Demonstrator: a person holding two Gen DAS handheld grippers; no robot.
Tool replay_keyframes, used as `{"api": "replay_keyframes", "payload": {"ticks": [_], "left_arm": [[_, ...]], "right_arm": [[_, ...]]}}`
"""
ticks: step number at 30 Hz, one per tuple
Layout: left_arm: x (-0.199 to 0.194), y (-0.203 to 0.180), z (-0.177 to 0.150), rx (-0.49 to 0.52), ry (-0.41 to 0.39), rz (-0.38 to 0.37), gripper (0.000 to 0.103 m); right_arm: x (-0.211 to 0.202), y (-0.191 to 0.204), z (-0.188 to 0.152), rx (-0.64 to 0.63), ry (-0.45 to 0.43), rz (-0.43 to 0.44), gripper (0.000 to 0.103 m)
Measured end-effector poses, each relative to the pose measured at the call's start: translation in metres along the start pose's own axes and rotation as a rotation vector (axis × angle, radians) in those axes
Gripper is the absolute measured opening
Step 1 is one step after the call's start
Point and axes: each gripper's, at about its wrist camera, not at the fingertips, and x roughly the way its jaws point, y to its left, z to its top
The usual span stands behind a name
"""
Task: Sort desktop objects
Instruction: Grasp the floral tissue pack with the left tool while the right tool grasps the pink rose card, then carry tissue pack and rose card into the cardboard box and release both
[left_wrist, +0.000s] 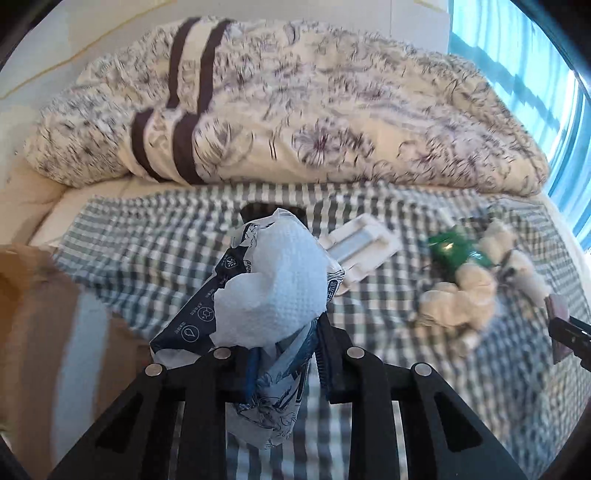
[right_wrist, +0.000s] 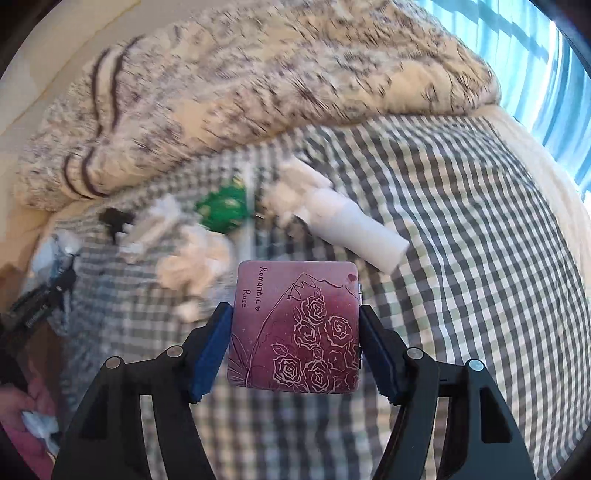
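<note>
The bed, under its grey-and-white checked sheet, carries a bunched floral duvet along its far edge. My left fingers clamp a dark printed tissue packet with white tissue spilling out, raised over the bed's left side. My right fingers pinch a square maroon rose-patterned tin by its sides, above mid-bed. Beyond it lie a white cylindrical bottle and a small green object.
</note>
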Motion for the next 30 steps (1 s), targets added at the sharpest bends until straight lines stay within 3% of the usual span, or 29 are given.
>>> {"api": "replay_keyframes", "payload": {"ticks": [8,16,23,30], "left_arm": [[-0.113,0.025,0.019,-0.035,-0.106,0.020,0.025],[-0.196,0.085,0.001,-0.088,-0.153,0.110,0.025],[-0.193,0.154,-0.050,-0.174,-0.071,0.167,0.025],[-0.153,0.192,-0.084,-0.222,-0.003,0.141,0.026]], "right_arm": [[-0.052,0.073,-0.003,-0.095,-0.071,0.167,0.067],[-0.098,0.193,-0.018,-0.270,-0.093,0.373,0.067],[-0.102,0.307,-0.023,-0.369,-0.043,0.546,0.067],[-0.047,0.389,-0.035,-0.399,0.066,0.565,0.067]]}}
